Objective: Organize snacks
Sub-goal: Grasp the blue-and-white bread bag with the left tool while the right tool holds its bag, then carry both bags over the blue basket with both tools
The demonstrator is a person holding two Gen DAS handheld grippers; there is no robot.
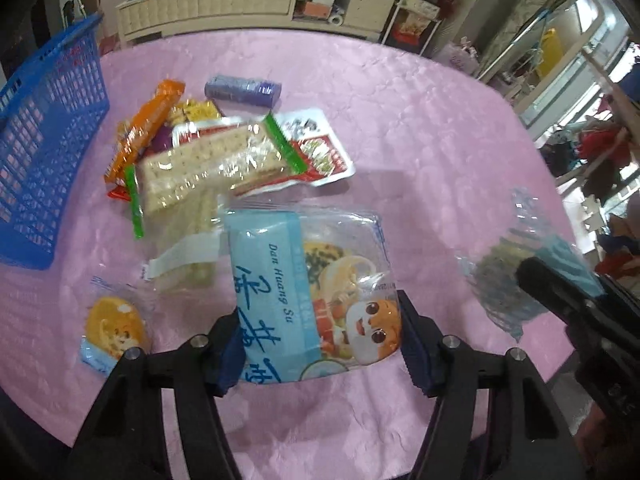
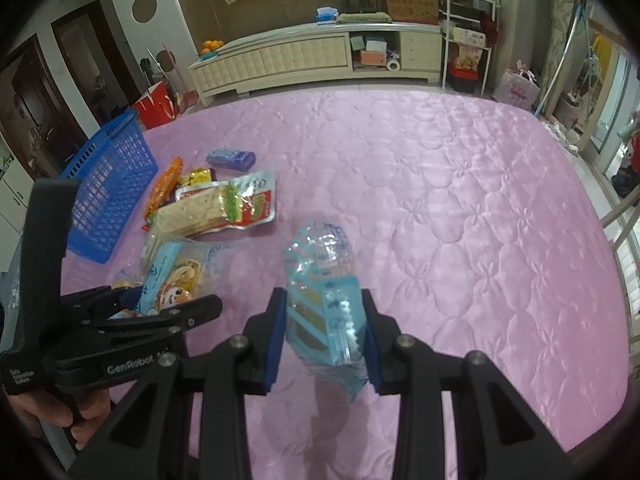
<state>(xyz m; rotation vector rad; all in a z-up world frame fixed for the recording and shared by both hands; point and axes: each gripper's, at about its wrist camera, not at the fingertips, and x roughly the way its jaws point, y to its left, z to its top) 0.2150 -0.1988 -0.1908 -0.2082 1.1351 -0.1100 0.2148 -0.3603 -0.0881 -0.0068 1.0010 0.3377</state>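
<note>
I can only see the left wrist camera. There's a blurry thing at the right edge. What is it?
Observer: Those are the right tongs, shut on a clear and blue packet.
Operator: Is the packet lying on the bed?
Observer: No. It is held up off the pink bed, and its lower corner hangs free.
Operator: What's behind the blue basket?
Observer: A red bag stands on the floor just past the basket.
</note>
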